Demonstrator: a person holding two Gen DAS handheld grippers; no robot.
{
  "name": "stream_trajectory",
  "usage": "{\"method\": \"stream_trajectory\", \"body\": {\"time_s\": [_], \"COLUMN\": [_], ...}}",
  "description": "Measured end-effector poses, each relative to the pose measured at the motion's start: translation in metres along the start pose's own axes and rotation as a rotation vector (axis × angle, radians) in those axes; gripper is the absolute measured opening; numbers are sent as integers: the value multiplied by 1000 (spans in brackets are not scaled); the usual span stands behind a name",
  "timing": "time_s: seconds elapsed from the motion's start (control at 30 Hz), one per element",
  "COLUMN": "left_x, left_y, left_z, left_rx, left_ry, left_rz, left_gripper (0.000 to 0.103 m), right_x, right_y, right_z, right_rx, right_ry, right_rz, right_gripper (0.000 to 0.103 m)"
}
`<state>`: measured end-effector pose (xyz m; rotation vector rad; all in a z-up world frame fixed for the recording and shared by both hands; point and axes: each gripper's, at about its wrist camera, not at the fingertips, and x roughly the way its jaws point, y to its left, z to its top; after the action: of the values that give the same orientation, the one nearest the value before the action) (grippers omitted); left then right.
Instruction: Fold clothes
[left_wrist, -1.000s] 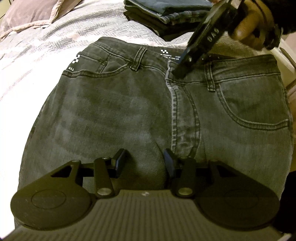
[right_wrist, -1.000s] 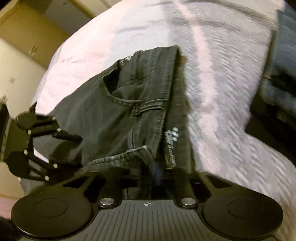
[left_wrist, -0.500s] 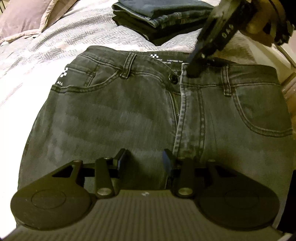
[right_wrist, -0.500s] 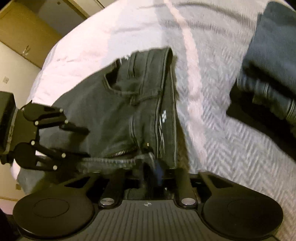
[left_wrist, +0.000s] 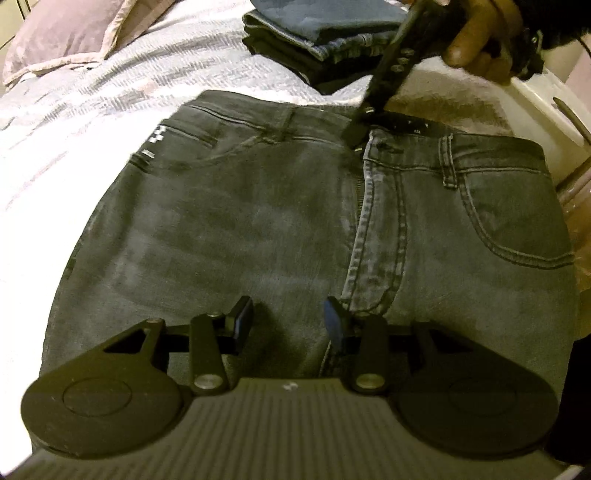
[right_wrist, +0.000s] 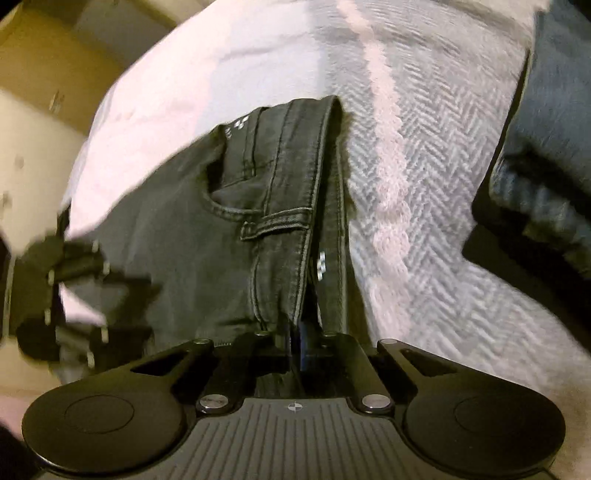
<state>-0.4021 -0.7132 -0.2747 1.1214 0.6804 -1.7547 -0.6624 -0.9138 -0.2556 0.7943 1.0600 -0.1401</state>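
Observation:
Dark grey jeans (left_wrist: 258, 229) lie front up on the white bedspread (left_wrist: 74, 140), waistband at the far side. My left gripper (left_wrist: 288, 321) is open and hovers over the crotch area, fingers apart with nothing between them. My right gripper (right_wrist: 295, 339) is shut on the jeans' waistband (right_wrist: 317, 236) at the fly. It also shows in the left wrist view (left_wrist: 360, 129), pinching the waistband by the button. The left gripper appears blurred at the left of the right wrist view (right_wrist: 81, 295).
A stack of folded jeans (left_wrist: 321, 40) lies on the bed beyond the waistband, also at the right edge of the right wrist view (right_wrist: 546, 155). A pink pillow (left_wrist: 66, 37) sits at the far left. White furniture (left_wrist: 546, 96) stands at the right of the bed.
My right gripper has closed fully on the waistband at the fly and shifted a little along it. The left gripper stays open over the crotch.

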Motion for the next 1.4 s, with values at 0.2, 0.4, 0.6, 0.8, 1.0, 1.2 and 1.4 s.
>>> {"method": "stream_trajectory", "body": {"time_s": [0.2,0.4,0.6,0.8,1.0,1.2,1.4], "left_x": [0,-17,-35,-58,-104,-154,-204], "left_y": [4,7,9,8,1,-1,10], "left_z": [-3,-12,-28,-47,-98,-183,-294], "left_rx": [-1,-11,-49,-98,-159,-250,-272], "left_ry": [13,15,15,31,91,166,204], "left_rz": [10,32,57,101,187,301,433], "left_gripper": [37,37,38,38,39,40,41], "right_x": [19,-23,-27,-17,-38,-24,34], "right_y": [-2,10,33,50,74,125,221], "right_z": [3,-9,-56,-80,-76,-75,-75], "right_rx": [-28,-5,5,-112,-121,-133,-277], "right_ry": [34,-76,-46,-29,-122,-157,-125], "right_rz": [-47,-101,-145,-229,-279,-263,-226], "right_gripper": [2,12,28,28,28,31,38]}}
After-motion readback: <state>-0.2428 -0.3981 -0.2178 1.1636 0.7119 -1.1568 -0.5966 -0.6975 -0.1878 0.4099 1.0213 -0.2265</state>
